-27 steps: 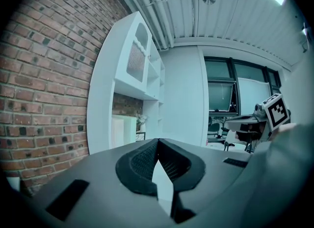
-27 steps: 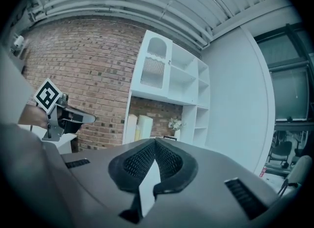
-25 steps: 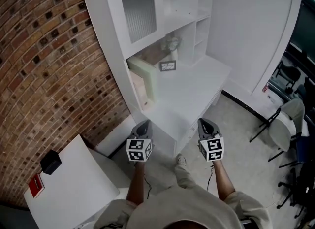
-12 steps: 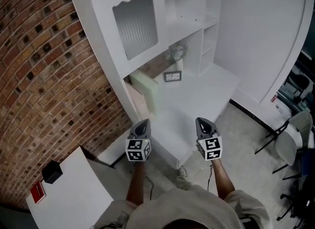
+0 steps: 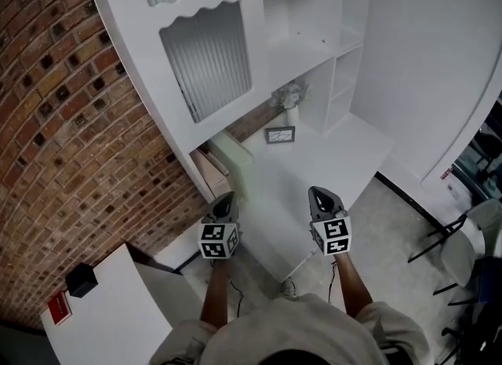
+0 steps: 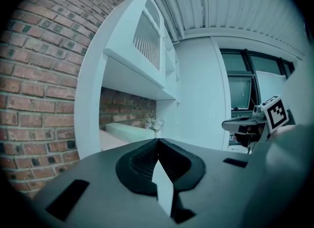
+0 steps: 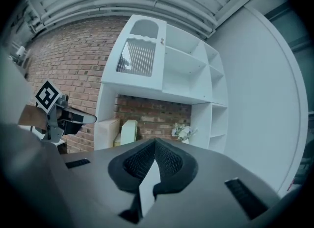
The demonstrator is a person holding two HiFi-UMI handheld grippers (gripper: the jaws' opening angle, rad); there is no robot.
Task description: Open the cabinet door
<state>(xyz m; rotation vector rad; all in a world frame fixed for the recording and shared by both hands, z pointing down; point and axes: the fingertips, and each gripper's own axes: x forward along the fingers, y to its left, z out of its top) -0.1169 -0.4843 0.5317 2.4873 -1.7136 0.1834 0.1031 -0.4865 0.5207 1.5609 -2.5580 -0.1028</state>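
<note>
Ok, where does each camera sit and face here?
Head view: on the head, steeply down at the cabinet; forearms, left gripper, right gripper show.
Left gripper view: on that gripper, along shut jaws toward the cabinet's side; right gripper at right.
Right gripper view: on that gripper, along shut jaws at the cabinet door; left gripper at left.
Shared: all show the flowers.

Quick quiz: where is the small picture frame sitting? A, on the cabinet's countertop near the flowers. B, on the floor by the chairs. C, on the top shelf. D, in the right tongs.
A: the picture frame stands on the white countertop, close to the flowers.
</note>
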